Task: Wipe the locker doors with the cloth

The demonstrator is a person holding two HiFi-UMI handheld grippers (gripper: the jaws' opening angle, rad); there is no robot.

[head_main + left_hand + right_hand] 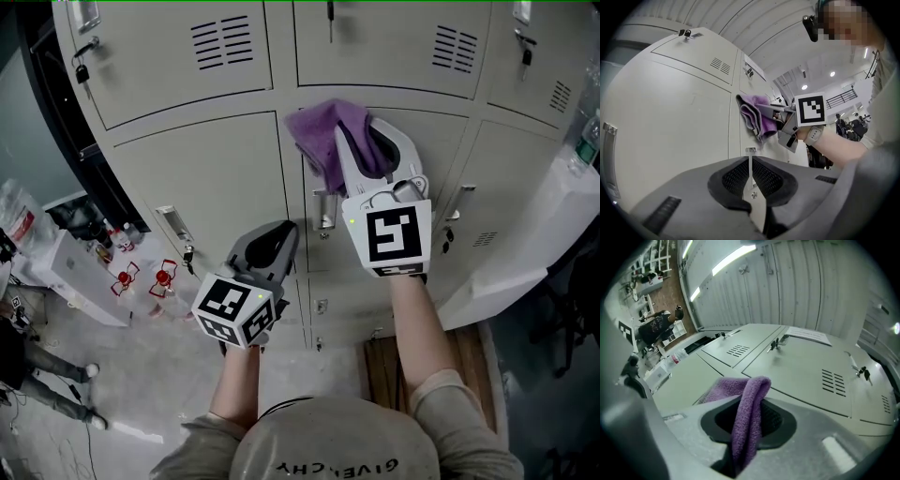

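A purple cloth (319, 141) is pressed against the beige locker doors (211, 178), close to the top edge of a middle-row door. My right gripper (367, 141) is shut on the cloth, which hangs folded between its dark pads (778, 423) in the right gripper view as the purple cloth (749, 420). My left gripper (284, 232) hovers lower and to the left, in front of a locker seam, shut and holding nothing. Its own view shows the cloth (754, 115) and the right gripper (777, 117) beyond its tips (750, 161).
Metal door handles (324, 212) with small locks (187, 253) stick out from the lockers near both grippers. A white cabinet (525, 253) juts out at the right. Bottles with red labels (141, 277) stand on a low white box at left. A person's legs (42, 380) are at far left.
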